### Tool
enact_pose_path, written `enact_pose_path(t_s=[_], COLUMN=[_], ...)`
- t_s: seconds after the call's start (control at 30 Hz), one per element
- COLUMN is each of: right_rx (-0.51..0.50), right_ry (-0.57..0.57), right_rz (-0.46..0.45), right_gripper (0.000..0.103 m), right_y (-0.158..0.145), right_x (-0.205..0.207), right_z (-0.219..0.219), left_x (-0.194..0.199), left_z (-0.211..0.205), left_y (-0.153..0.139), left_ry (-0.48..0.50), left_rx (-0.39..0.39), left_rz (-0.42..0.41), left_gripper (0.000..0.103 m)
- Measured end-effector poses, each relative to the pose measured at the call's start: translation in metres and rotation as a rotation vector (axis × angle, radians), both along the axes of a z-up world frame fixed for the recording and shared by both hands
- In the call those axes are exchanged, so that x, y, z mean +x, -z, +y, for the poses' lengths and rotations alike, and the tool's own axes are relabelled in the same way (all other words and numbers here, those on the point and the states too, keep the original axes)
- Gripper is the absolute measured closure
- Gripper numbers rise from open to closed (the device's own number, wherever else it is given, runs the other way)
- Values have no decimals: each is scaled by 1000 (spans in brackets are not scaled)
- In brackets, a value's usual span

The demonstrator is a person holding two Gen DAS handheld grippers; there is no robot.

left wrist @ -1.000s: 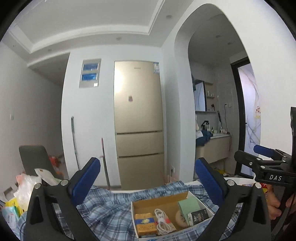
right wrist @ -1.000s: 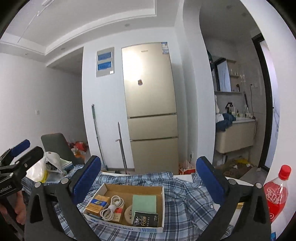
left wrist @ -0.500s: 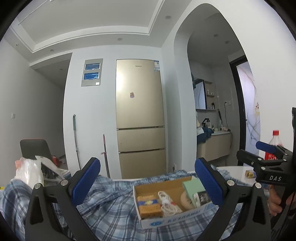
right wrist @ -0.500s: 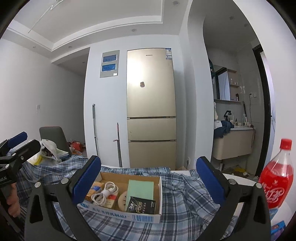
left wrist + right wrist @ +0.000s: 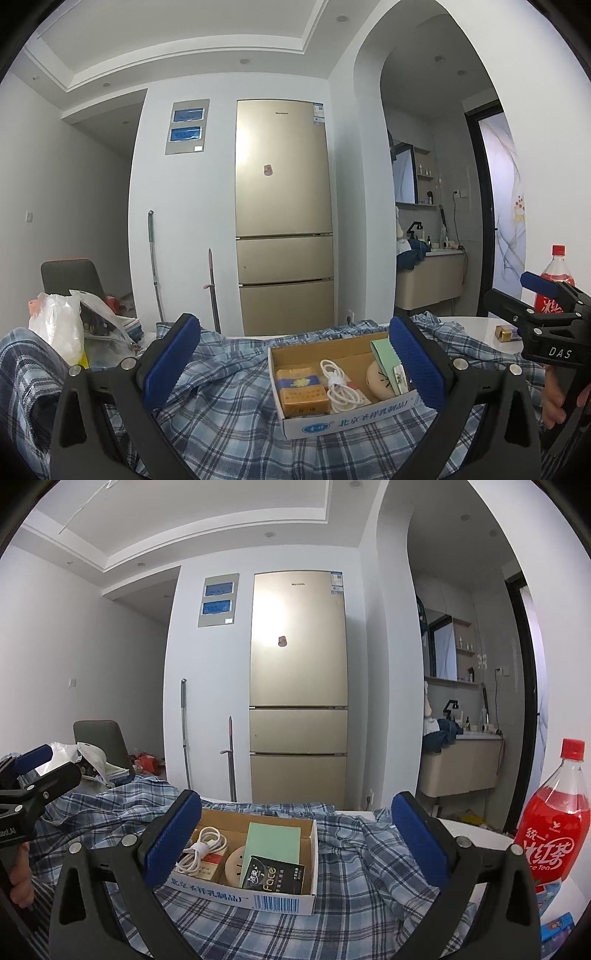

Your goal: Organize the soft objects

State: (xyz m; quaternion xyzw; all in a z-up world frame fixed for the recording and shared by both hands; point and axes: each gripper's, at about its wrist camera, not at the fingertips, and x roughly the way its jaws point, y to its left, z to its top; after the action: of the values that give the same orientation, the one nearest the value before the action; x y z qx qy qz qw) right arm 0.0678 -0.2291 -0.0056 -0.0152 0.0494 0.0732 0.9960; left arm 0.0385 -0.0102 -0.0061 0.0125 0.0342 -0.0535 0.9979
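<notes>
Gaping right tongs point(image 5: 295, 834), blue pad point(image 5: 171, 836) hiding box point(image 5: 284, 897) corner on plaid shirt point(image 5: 354, 849).

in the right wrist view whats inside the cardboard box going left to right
white coiled cable → round cream case → black Face packet, with the green booklet standing just behind it, all in the cardboard box on the plaid shirt.

**Box in the middle, clutter at both edges**

An open cardboard box point(image 5: 275, 899) sits on the rumpled plaid shirt point(image 5: 354, 853), straight ahead of both tools and blocking the middle. Bare cloth lies open to either side of it. A red bottle point(image 5: 554, 830) stands at the right edge, plastic bags point(image 5: 59, 328) crowd the left, and white worktop point(image 5: 472, 328) shows beyond.
</notes>
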Motion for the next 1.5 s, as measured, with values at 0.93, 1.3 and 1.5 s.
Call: enact_pose_path(t_s=[0.93, 1.3, 1.5], right_rx=[-23, -29, -29], right_ry=[5, 0, 0], right_rz=[0, -5, -5], right_gripper=[0, 0, 0], right_y=[0, 0, 0], right_x=[1, -1, -1], right_z=[4, 4, 4], left_x=[4, 4, 4], left_z=[1, 1, 1], left_y=[0, 1, 1], left_ry=[-24, -25, -25], left_rx=[-3, -3, -3], left_rz=[16, 16, 16], left_gripper=[0, 0, 0])
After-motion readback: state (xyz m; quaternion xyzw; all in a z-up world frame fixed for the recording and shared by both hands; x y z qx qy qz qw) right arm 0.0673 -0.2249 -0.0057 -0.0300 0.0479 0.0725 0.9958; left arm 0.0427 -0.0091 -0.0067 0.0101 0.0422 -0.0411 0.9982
